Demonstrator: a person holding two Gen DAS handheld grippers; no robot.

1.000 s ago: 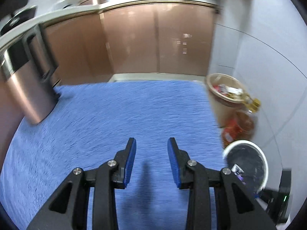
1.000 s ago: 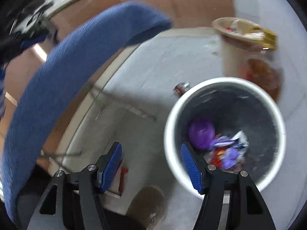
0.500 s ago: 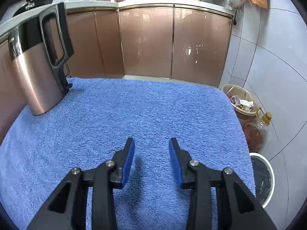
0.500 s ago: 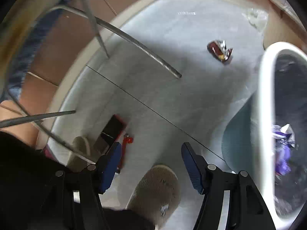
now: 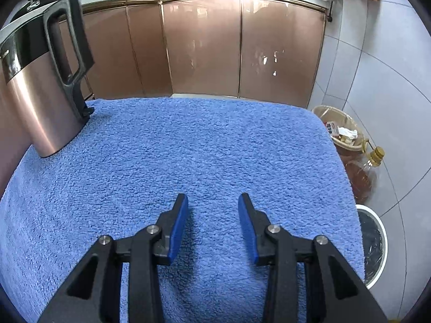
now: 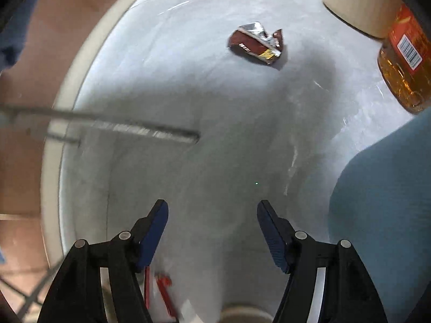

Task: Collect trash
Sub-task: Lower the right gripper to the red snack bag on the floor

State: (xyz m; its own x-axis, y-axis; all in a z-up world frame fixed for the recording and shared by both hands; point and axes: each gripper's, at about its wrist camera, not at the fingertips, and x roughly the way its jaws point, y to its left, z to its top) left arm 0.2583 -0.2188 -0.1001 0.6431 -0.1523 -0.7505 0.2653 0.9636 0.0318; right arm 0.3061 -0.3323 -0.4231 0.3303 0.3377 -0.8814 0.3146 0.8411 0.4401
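The right claw (image 6: 212, 212) points steeply down at the pale grey tiled floor (image 6: 215, 113), and its blue-padded jaws have just been opening; they stand wide apart with only bare floor between them. The task's thing, a crumpled dark red and silver foil snack wrapper (image 6: 256, 43), lies flat on the floor well ahead of this claw, toward the far edge of the floor and a little right of the line between the fingertips, touching neither pad. Right of the wrapper, at the floor's far right corner, stands a clear plastic bottle of amber oil with an orange label (image 6: 404, 62), beside the base of a beige round bin (image 6: 358, 5). The blue-grey side of a waste bin (image 6: 385, 215) fills the near right edge of the right wrist view. A thin grey metal rod (image 6: 129, 129) crosses the left part of the floor, blurred. Small red strips (image 6: 161, 293) lie at the near edge, just beside the left finger; what they are cannot be told

The left claw (image 5: 212, 202) hovers over a blue terry towel (image 5: 188, 148) covering the bench, its jaws partly parted and gripping nothing. A copper-coloured metal kettle with a black handle (image 5: 40, 102) stands at the towel's far left corner. Past the towel's right edge, a white-rimmed bin with a black liner (image 5: 374, 242) sits on the floor
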